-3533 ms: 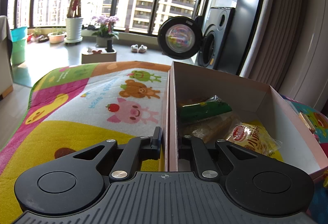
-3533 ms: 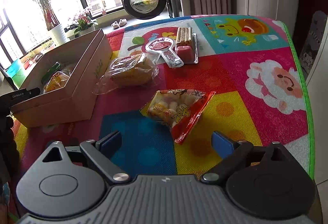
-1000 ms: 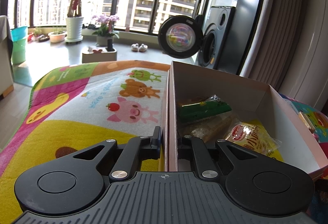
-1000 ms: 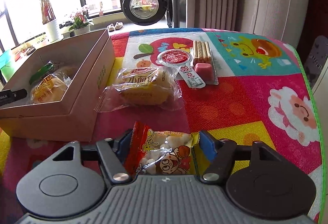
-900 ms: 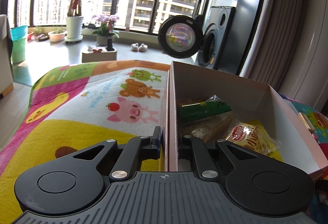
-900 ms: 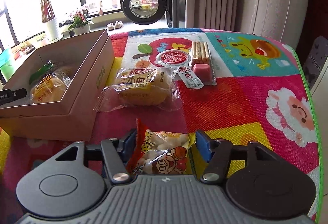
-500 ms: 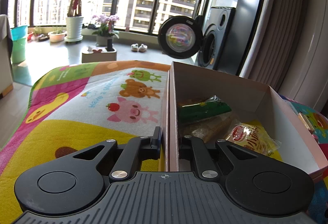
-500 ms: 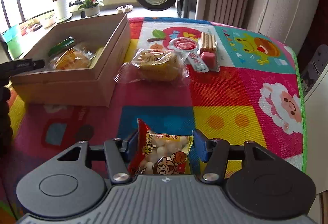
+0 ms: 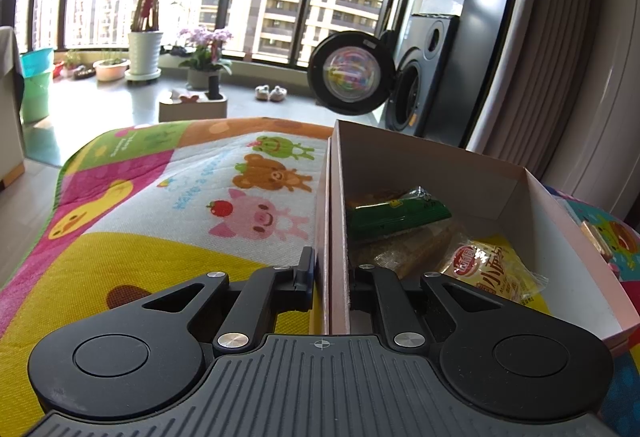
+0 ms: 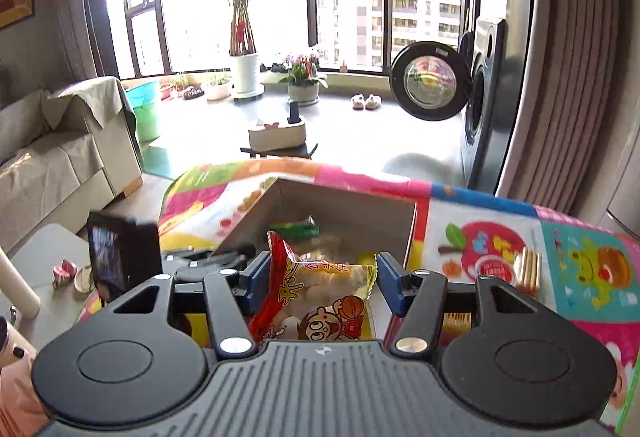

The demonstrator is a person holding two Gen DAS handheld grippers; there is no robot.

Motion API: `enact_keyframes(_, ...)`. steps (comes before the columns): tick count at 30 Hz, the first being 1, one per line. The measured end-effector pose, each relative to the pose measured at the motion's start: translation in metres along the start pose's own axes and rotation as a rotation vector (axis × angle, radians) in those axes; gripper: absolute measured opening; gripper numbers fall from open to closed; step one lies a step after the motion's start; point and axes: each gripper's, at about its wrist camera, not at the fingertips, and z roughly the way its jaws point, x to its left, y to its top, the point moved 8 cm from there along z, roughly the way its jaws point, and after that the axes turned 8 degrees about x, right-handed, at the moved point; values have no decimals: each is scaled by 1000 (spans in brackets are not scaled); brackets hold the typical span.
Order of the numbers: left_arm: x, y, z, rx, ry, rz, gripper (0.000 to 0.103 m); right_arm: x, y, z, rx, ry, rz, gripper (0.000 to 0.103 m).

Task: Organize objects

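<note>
My left gripper (image 9: 332, 275) is shut on the near wall of the open cardboard box (image 9: 338, 221), one finger outside and one inside. In the box lie a green packet (image 9: 394, 215), a brown bread pack (image 9: 404, 249) and a yellow bun pack (image 9: 492, 271). My right gripper (image 10: 320, 283) is shut on a red and yellow snack bag (image 10: 320, 297) and holds it in the air just in front of the box (image 10: 348, 213). The left gripper (image 10: 212, 261) shows at the box's left side.
The box rests on a colourful cartoon play mat (image 9: 180, 205). A wafer stick pack (image 10: 528, 271) lies on the mat (image 10: 500, 237) to the box's right. Beyond the mat are a sofa (image 10: 52, 157), a washing machine (image 10: 476, 105) with its door open, and potted plants.
My right gripper closed on the snack bag, lifted it off the mat and swung it left to the box. My left gripper kept its hold on the box wall without moving.
</note>
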Motion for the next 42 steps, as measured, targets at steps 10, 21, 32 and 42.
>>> enact_keyframes(10,0,0,0,-1,-1,-1,12,-44,37,123,67,-147,81,57)
enact_keyframes(21,-2,-2,0,0,-2,-6,12,-85,32,127,37,-208,184,82)
enact_keyframes(32,-2,-2,0,-2,-3,-7,12,-133,-3,95,16,-297,255,85)
enact_keyframes(42,-2,-2,-1,-3,-3,-7,12,-195,-33,78,26,-401,397,93)
